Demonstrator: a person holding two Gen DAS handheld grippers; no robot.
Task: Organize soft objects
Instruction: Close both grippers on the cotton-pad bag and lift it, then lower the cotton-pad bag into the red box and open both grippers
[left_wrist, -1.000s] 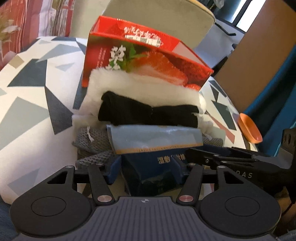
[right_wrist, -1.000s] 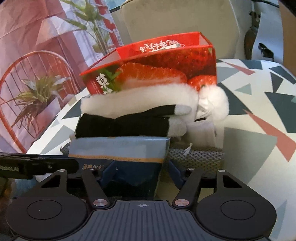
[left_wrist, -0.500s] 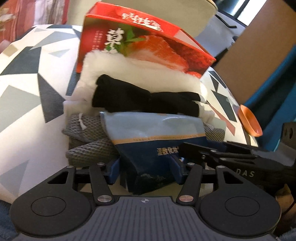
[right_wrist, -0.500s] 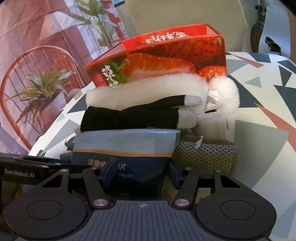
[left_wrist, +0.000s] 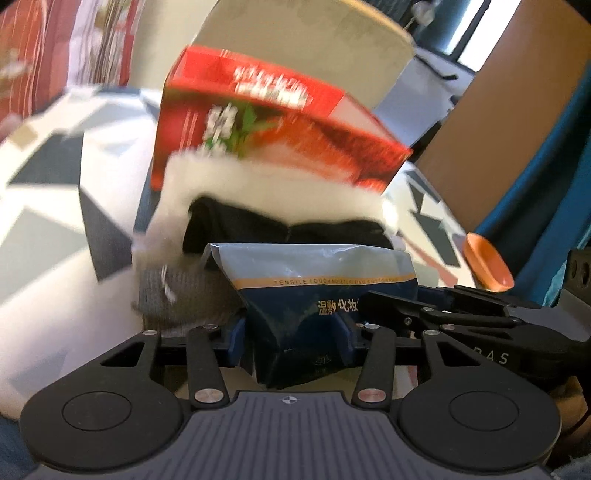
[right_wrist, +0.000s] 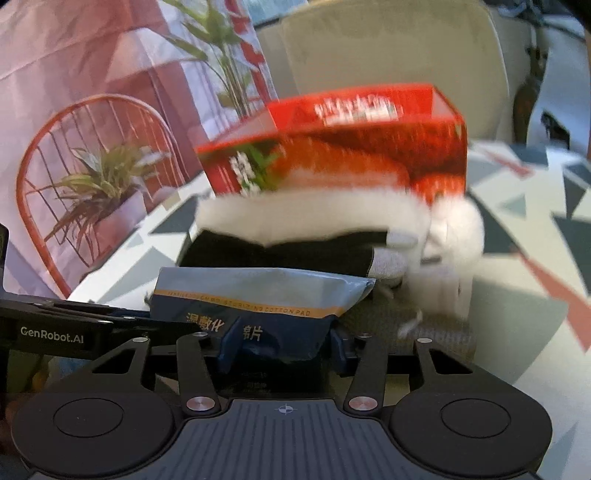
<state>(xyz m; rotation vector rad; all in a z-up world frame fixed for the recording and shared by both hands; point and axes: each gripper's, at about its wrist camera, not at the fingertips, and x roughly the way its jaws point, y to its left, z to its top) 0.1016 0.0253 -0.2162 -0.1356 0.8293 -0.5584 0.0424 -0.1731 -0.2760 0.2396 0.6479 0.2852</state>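
Between the blue fingers (left_wrist: 240, 345) of the left gripper (left_wrist: 293, 343) sits a blue pack of cotton pads (left_wrist: 314, 295). The fingers are closing on it and seem to pinch its lower sides. Behind it lie a grey knit cloth (left_wrist: 184, 295), a black glove (left_wrist: 266, 229) and a white fluffy thing (left_wrist: 258, 184), all in front of a red box (left_wrist: 266, 122) on the patterned bench (left_wrist: 44, 229). An orange bowl (left_wrist: 487, 266) sits well apart.

From the right gripper (right_wrist: 282, 347), the same pack (right_wrist: 258, 295) fills the gap, and its fingers (right_wrist: 338, 350) are closing on it too.

I think both hands are grabbing the pack together. Next they need a firm squeeze, then a gentle lift, so the soft pile behind stays put.
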